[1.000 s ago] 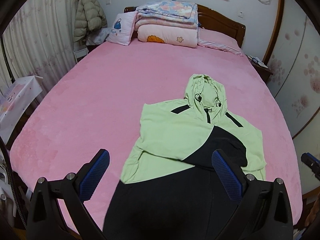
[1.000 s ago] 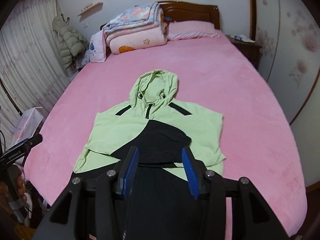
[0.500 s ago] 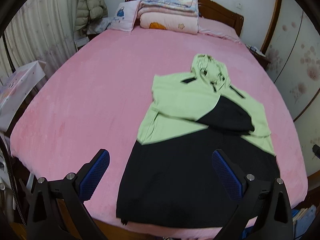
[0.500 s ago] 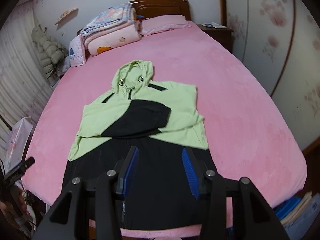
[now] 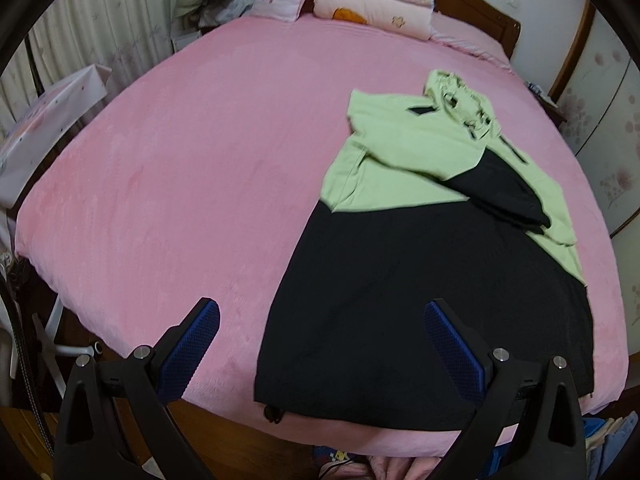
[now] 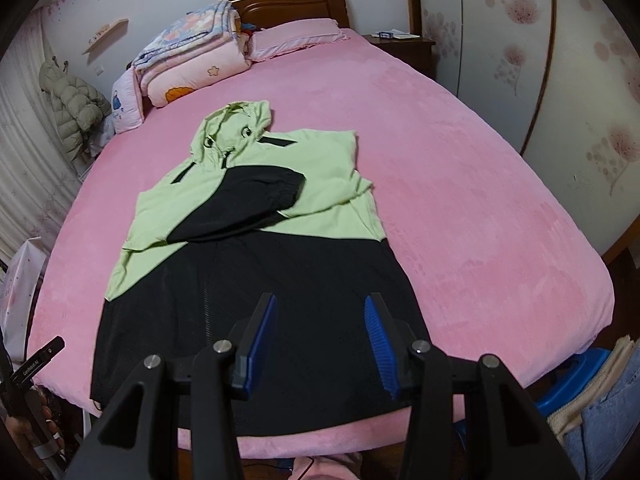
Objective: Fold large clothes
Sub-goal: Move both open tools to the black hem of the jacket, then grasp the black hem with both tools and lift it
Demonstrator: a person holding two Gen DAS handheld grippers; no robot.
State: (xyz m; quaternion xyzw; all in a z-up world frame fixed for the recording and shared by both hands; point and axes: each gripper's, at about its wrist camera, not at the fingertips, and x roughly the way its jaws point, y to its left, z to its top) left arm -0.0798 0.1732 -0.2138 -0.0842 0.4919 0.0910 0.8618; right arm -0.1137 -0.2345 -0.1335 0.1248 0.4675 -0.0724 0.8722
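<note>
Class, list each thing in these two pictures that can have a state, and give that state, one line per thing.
Hooded jacket: spread flat on the bed, front up, both sleeves folded across the chest, hood laid out.
Black cuffed sleeve: lying on top, crossing the green chest.
Left gripper: jaws wide open, empty.
Right gripper: jaws partly open, empty.
Quilts: folded, stacked at the headboard.
Puffer coat: hanging.

The right claw (image 6: 322, 334) hangs with its blue pads apart and nothing between them, above the black lower half of a green-and-black hooded jacket (image 6: 248, 216). The jacket lies flat on the pink bed (image 6: 460, 184), a black sleeve folded across its chest, hood toward the folded quilts (image 6: 192, 64).
</note>
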